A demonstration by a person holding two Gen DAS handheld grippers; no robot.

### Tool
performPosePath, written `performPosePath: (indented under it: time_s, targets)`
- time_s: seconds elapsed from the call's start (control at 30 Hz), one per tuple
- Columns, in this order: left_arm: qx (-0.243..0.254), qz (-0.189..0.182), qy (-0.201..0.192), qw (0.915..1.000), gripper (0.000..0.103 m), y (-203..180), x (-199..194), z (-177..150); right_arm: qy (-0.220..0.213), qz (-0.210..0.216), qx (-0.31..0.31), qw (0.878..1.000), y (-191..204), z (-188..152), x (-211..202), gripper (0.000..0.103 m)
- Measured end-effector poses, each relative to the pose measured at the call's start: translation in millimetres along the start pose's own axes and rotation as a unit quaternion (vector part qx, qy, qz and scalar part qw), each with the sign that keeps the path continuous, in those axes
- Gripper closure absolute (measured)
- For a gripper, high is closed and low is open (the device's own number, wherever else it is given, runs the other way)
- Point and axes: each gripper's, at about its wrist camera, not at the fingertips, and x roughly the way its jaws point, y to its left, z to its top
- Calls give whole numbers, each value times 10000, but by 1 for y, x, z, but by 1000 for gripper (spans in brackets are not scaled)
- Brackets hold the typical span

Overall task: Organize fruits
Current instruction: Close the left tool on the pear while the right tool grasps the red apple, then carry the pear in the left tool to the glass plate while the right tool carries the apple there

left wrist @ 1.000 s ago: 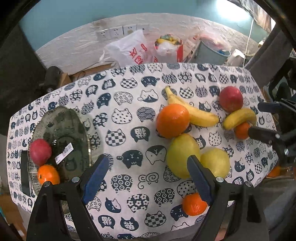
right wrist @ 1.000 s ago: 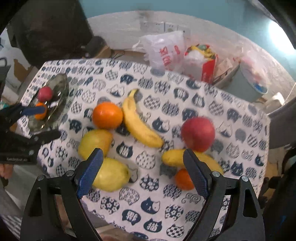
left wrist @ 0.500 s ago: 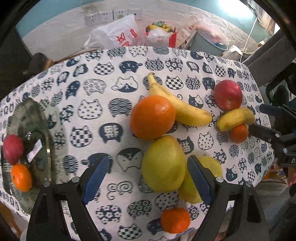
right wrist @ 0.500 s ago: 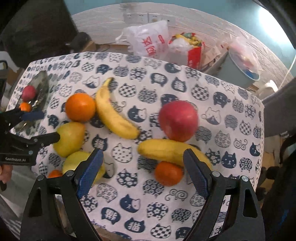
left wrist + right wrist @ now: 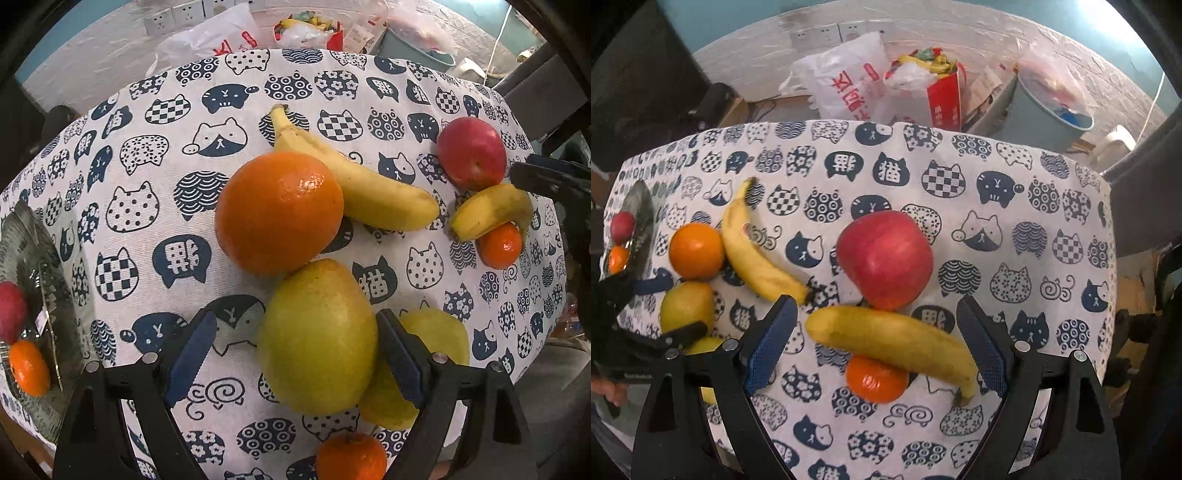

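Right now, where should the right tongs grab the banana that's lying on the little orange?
Grab the banana across its thick middle, coming straight down from above. It lies crosswise between the open right tongs, propped on the small orange and touching the apple, so the ends and sides are crowded.

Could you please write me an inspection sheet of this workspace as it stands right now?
Surface: table under a cat-print cloth.
Job's things: glass plate at the left edge holds a small red fruit and a small orange. On the cloth: large orange, long banana, red apple, second banana lying over a mandarin, two yellow-green pears, another mandarin.
Clutter: nothing seen on the cloth.
Grippers: left gripper open, fingers either side of a pear; right gripper open around the second banana.
Cables: a thin white cord by the wall.
Surroundings: white plastic bag, red carton, bin, wall sockets.
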Motion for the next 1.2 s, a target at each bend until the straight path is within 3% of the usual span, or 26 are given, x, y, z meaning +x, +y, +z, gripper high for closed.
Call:
performPosePath:
  time_s: [0.13, 0.33, 0.7, 0.8, 1.2]
  targets:
    - [-2, -109, -9, 9999, 15, 0, 5, 3, 58, -88, -65, 9999, -3, 7, 13, 16]
    - [91, -473, -21, 9988, 38, -2, 10, 4, 140, -168, -184, 9996, -6, 17, 34, 16]
    - [255, -381, -190, 9988, 38, 0, -2, -5, 283, 33, -219, 9994, -12, 25, 62, 16]
    - [304, -299, -211, 9989, 38, 0, -3, -7, 291, 229, -207, 9991, -11, 26, 66, 28]
    - [277, -234, -500, 9981, 38, 4, -28, -16, -12, -72, -255, 9996, 0, 23, 48, 29]
